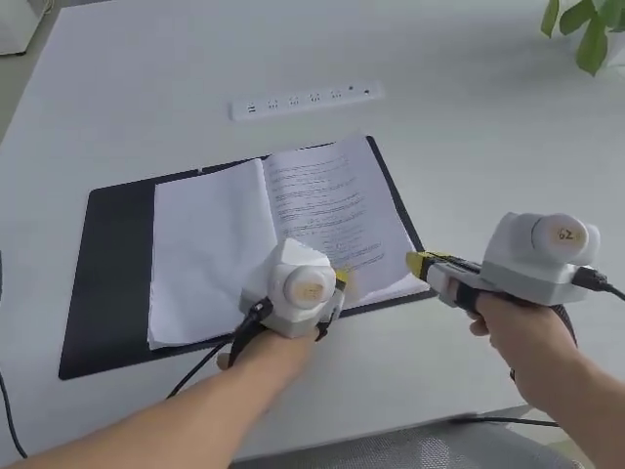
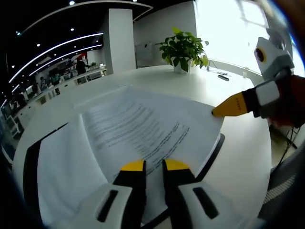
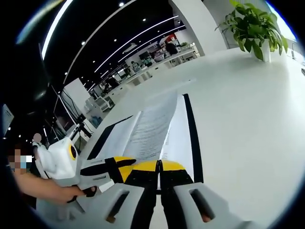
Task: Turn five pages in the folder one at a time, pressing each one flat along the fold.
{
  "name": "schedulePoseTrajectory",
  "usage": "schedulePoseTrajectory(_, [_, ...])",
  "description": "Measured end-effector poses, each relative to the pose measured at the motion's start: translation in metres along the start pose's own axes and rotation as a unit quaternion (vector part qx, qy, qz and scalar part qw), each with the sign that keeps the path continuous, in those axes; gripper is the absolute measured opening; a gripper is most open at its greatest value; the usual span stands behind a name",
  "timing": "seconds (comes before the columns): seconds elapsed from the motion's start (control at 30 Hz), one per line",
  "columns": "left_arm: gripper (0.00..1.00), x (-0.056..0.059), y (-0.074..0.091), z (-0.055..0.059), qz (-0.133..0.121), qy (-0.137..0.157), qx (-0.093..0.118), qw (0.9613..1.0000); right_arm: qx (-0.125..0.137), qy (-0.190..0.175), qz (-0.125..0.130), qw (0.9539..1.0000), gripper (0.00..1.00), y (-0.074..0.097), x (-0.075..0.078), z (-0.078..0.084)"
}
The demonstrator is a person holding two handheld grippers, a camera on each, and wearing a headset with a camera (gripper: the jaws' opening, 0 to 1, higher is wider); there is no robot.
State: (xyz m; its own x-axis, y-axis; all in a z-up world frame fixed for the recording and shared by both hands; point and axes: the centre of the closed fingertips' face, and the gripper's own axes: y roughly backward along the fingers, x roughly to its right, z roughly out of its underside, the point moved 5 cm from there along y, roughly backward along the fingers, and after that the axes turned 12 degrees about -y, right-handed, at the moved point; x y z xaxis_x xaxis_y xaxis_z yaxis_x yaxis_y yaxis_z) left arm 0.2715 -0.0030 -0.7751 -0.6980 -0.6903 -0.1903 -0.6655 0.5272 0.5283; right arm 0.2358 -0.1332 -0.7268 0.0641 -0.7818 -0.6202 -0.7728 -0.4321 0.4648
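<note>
An open folder [image 1: 115,269] with a black cover lies on a white table [image 1: 469,127], directly under and ahead of both grippers. 1 blank sheet faces up on its left half and 1 printed page [image 1: 322,200] on its right half.

The left gripper [image 2: 155,165] sits low over the near edge of the printed page. Its 2 yellow-tipped jaws are parted by a narrow slit, with nothing between them but the paper showing below. The lines of print run away in front of its tips.

The right gripper [image 3: 159,164], held in a hand [image 1: 522,327], is just to the right of the left one. Its jaws are pressed together at the page's outer near corner, tip touching the paper; I cannot tell whether a sheet is pinched.

Beyond the folder, far ahead of both grippers, lies a white power strip [image 1: 306,99]. A potted plant [image 3: 252,28] stands ahead and to the right of the right gripper.
</note>
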Motion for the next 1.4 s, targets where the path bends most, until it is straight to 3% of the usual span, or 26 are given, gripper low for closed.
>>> schedulePoseTrajectory(0.13, [0.13,-0.009,0.012,0.002,-0.009,0.003,0.006,0.9999,0.006,0.005,-0.023,0.9997,0.00,0.001,-0.010,-0.003])
schedulePoseTrajectory(0.47, [0.14,-0.032,0.047,-0.005,-0.028,0.024,0.033,0.9988,0.002,0.025,-0.087,0.9959,0.00,-0.003,-0.063,-0.003])
schedulePoseTrajectory(0.7, [0.14,-0.053,0.075,0.003,-0.045,0.034,0.040,0.9976,-0.008,0.035,-0.121,0.9920,0.00,-0.014,-0.097,0.006])
schedulePoseTrajectory(1.07, [0.13,-0.091,0.120,0.021,-0.078,0.040,0.043,0.9953,-0.033,0.055,-0.153,0.9862,0.00,-0.035,-0.144,0.025])
schedulePoseTrajectory(1.4, [0.13,-0.117,0.153,0.033,-0.105,0.052,0.047,0.9920,-0.061,0.075,-0.166,0.9813,0.00,-0.056,-0.173,0.045])
